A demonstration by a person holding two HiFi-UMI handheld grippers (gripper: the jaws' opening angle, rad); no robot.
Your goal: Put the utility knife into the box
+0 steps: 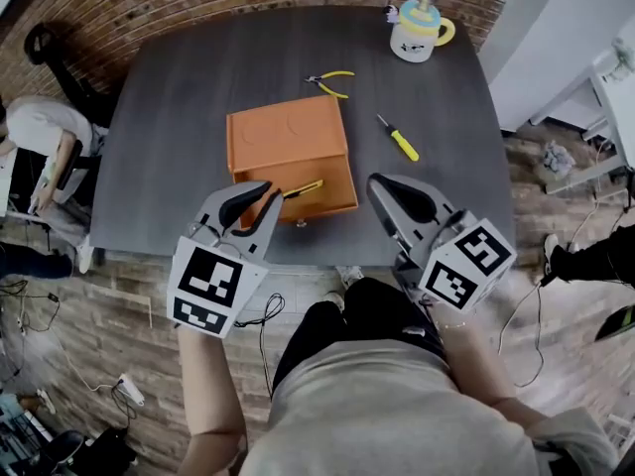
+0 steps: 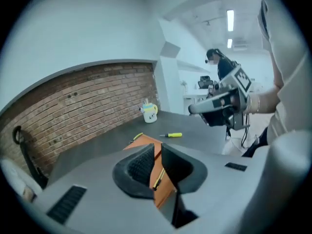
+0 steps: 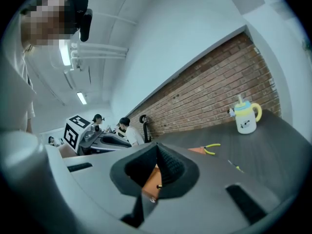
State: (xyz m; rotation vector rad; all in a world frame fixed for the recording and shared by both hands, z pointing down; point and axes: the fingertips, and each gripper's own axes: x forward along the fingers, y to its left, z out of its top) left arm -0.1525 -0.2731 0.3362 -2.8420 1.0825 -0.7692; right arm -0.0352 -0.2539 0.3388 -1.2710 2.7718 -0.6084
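Note:
The orange box stands in the middle of the dark table. The yellow-and-black utility knife lies slantwise in the box's open front section. My left gripper hovers over the near table edge just left of the knife, its jaws a narrow gap apart and empty. In the left gripper view the knife and box show through that gap of the left gripper. My right gripper hangs to the right of the box, shut and empty. In the right gripper view the right gripper has its tips touching.
A yellow-handled screwdriver lies right of the box, yellow pliers behind it, and a lidded mug at the far right corner. A seated person and a black chair are left of the table.

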